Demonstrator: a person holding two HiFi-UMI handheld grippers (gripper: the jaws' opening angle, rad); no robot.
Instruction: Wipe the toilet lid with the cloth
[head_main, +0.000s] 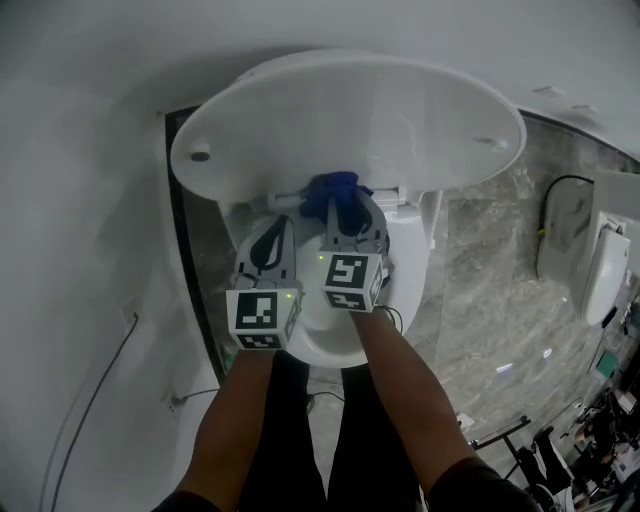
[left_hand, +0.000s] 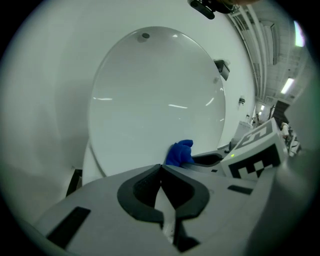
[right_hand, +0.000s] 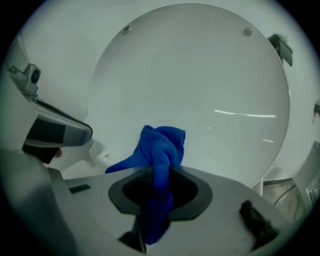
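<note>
The white toilet lid (head_main: 350, 125) stands raised and fills the back of both gripper views (left_hand: 155, 95) (right_hand: 200, 85). My right gripper (head_main: 347, 207) is shut on a bunched blue cloth (head_main: 335, 188), which pokes out past its jaws (right_hand: 161, 142) close to the lid's lower part near the hinge. In the right gripper view, that gripper (right_hand: 161, 170) pinches the cloth in a narrow fold. My left gripper (head_main: 274, 225) hangs just left of it over the bowl, shut with nothing in it (left_hand: 161, 168). The cloth (left_hand: 180, 152) shows beyond its tips.
The toilet bowl (head_main: 405, 250) lies under both grippers. A white wall with a cable (head_main: 100, 385) runs on the left. Marble floor (head_main: 490, 300) lies to the right, with a white appliance (head_main: 605, 260) and clutter at the far right edge.
</note>
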